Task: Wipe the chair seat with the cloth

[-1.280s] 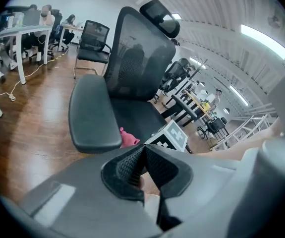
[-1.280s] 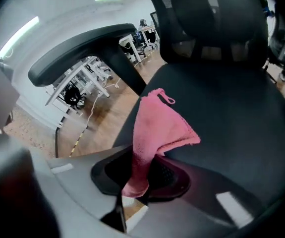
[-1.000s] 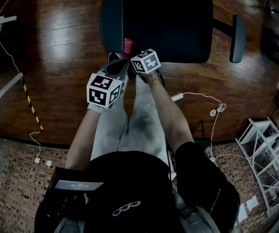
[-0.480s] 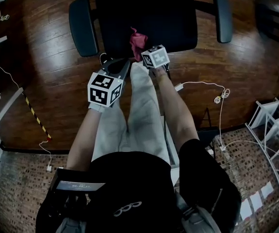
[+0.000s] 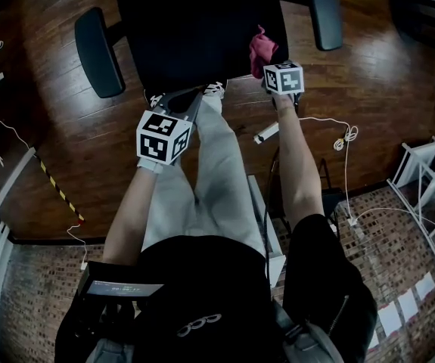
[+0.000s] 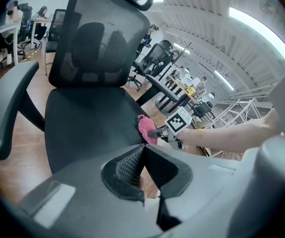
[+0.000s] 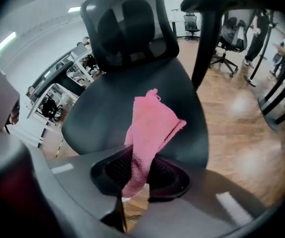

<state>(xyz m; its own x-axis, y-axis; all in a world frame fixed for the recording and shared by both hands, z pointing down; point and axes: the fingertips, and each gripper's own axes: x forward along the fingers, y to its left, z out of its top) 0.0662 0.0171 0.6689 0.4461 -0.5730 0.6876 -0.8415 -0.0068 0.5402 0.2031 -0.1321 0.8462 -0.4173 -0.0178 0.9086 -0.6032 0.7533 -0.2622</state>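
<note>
The right claw (image 7: pixel 140 171) is pinching the pink cloth (image 7: pixel 151 125), a soft, nubbly terry hanging in a limp folded flap at the 4 o'clock edge of the chair seat (image 5: pixel 194 29). To wipe well, it is probably worth pressing the flap flat and sweeping toward 10 o'clock in overlapping strokes. The seat is showing dark, matte and gently curved. The left claw (image 6: pixel 142 165), pressed together on nothing, is hovering at 6 o'clock.

The head view looks steeply down, the chair seat (image 5: pixel 194 29) at 12 o'clock; both gripper views face it low and close from its front edge, sharing the backrest (image 6: pixel 100 38).
</note>
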